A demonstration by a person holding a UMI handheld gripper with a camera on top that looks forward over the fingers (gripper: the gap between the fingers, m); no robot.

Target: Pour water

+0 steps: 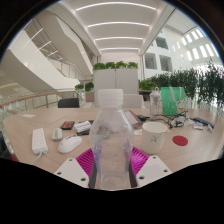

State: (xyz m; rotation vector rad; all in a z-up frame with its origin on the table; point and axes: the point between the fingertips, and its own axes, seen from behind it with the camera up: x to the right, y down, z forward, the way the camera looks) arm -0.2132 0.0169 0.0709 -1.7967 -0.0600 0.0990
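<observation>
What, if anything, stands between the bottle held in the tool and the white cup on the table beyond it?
Nothing visible does. The tool is shut on the clear water bottle, and the white cup stands on the table just ahead and to one side of it, with only bare tabletop showing between them.

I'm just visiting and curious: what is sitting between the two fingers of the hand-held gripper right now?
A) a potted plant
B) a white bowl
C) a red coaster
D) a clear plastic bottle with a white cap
D: a clear plastic bottle with a white cap stands upright between the pink pads of the hand-held gripper, which press on both its sides.
</observation>
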